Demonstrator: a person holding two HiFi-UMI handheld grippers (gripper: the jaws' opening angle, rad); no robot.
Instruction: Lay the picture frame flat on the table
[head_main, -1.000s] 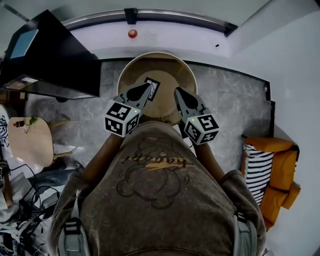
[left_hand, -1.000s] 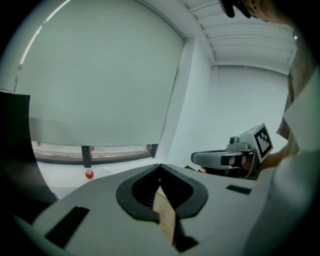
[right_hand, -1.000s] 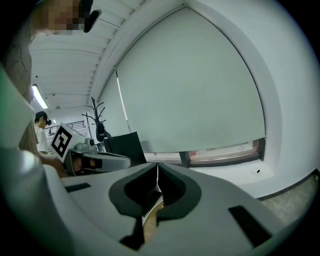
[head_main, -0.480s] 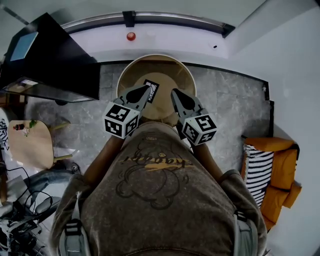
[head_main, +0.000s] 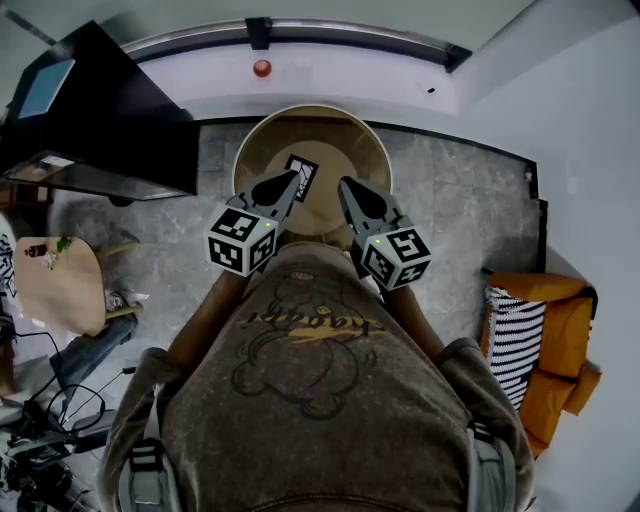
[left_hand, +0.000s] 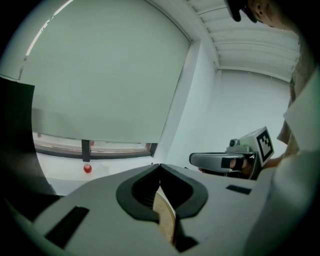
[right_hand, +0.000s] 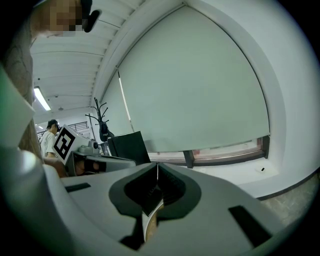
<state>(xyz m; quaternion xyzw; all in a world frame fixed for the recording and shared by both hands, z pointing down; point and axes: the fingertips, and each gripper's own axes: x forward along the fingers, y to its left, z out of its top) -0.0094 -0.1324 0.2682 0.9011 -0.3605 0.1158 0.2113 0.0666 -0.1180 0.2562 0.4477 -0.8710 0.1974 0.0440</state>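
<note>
Now left tongs (left_hand: 160, 167), right tongs (right_hand: 157, 166) clenched (nothing gripped); picture frame (head_main: 304, 177) well inside table (head_main: 378, 150) rim.

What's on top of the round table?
A small picture frame is on the round table, by the left claw's tip. The right claw and the person's shirt hide the table's near part.

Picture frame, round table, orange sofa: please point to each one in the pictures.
picture frame (head_main: 303, 170), head view, its pale middle inside the black border.
round table (head_main: 352, 150), head view, bare top near the far rim.
orange sofa (head_main: 568, 330), head view, an orange cushion.
</note>
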